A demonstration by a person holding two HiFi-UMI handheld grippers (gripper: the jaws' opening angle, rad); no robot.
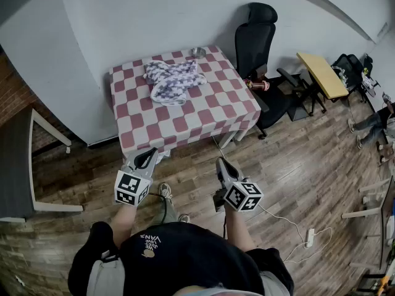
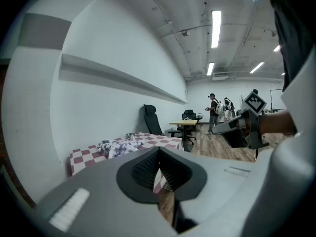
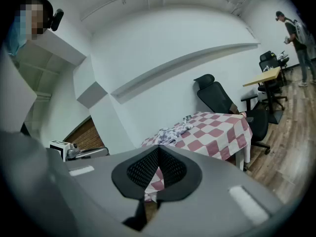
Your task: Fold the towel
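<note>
I hold my left gripper and right gripper shut and empty, as the crumpled towel on the checkered table is too far to grab

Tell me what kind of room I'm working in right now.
Probably an office or lab workspace: a black office chair, a yellow desk behind it, and a cloth-covered table holding the crumpled towel.

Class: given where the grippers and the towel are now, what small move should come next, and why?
Probably step toward the table: the crumpled towel lies there, well beyond the left gripper and right gripper, both shut and empty.
</note>
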